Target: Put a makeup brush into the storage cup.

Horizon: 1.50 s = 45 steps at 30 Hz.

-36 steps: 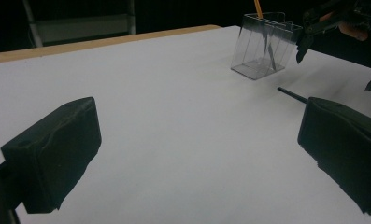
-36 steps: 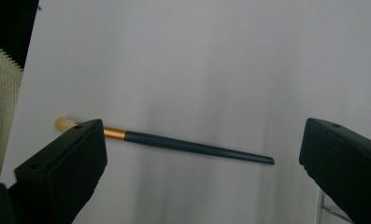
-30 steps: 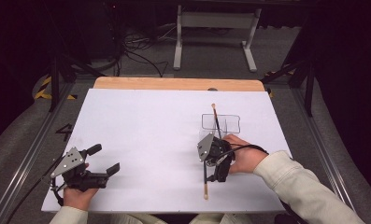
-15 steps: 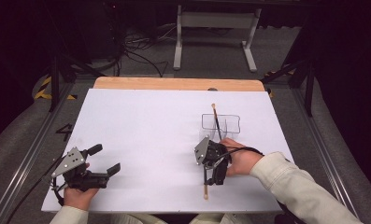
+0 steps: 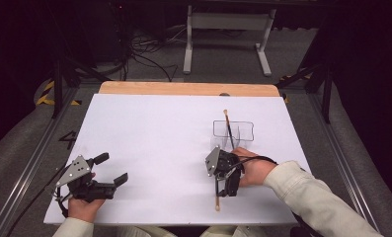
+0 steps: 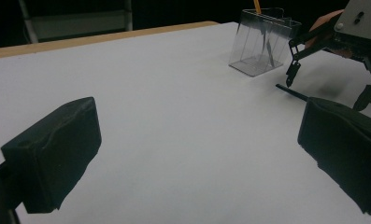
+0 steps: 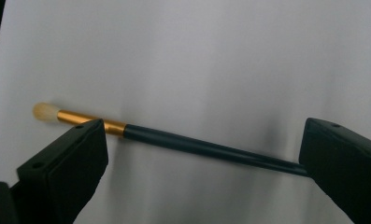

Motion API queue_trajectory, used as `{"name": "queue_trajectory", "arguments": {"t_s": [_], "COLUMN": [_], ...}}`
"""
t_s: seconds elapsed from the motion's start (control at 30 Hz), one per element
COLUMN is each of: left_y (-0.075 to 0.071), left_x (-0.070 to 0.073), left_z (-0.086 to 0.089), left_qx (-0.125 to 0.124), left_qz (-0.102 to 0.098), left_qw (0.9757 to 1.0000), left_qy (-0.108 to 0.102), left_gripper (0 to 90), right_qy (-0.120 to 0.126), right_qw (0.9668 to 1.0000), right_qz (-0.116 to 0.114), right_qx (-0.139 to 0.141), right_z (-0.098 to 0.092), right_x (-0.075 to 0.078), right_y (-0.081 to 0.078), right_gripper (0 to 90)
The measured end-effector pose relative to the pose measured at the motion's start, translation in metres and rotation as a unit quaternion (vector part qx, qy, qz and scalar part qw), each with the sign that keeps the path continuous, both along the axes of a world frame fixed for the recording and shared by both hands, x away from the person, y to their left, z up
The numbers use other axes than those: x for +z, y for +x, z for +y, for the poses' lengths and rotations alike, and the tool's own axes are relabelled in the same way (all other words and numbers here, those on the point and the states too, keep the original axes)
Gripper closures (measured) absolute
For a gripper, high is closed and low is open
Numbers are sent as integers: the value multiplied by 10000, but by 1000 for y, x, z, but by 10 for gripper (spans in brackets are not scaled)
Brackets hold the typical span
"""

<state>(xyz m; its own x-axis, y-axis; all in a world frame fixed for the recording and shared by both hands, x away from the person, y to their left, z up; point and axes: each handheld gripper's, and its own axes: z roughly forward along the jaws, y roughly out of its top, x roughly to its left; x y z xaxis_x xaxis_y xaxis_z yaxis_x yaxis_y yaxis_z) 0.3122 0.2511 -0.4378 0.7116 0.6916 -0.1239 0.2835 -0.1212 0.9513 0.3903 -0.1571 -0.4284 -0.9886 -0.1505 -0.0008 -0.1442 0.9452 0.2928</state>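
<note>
R gripper point(image 5: 218, 190) hovers over brush point(image 7: 174, 142) lying flat on white tabletop point(image 5: 154, 133), near front edge. Fingers point(image 7: 66, 163) wide open, straddling brush lengthwise, holding nothing. Bristle tip points toward person. 2nd brush point(image 5: 228, 131) stands tilted in clear container point(image 5: 233, 132) just beyond. L gripper point(image 5: 109, 183) rests at front-left, fingers open, empty.
</note>
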Motion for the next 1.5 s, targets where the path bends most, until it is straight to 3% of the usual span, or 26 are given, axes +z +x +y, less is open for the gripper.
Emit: {"name": "queue_trajectory", "arguments": {"t_s": [0.27, 0.57, 1.0, 1.07, 1.5], "left_y": [0, 0, 0, 0, 0], "left_x": [0, 0, 0, 0, 0], "left_z": [0, 0, 0, 0, 0], "left_qx": [-12, -16, -3, -9, -2], "left_qz": [9, 11, -2, 9, -4], "left_qw": [10000, 10000, 10000, 10000, 10000], "left_qy": [-8, -9, -13, -2, -5], "left_gripper": [4, 4, 4, 4, 4], "right_qy": [-96, -189, -211, -220, -417], "right_qw": [9997, 9994, 9994, 9993, 9976], "right_qz": [-93, 27, -57, -53, -51], "right_qx": [210, 278, 267, 285, 549], "right_z": [4, 3, 3, 3, 2], "right_x": [-5, -6, -5, -4, 6], "right_y": [-3, -2, -3, -4, -9], "right_gripper": [40, 79, 145, 193, 724]}}
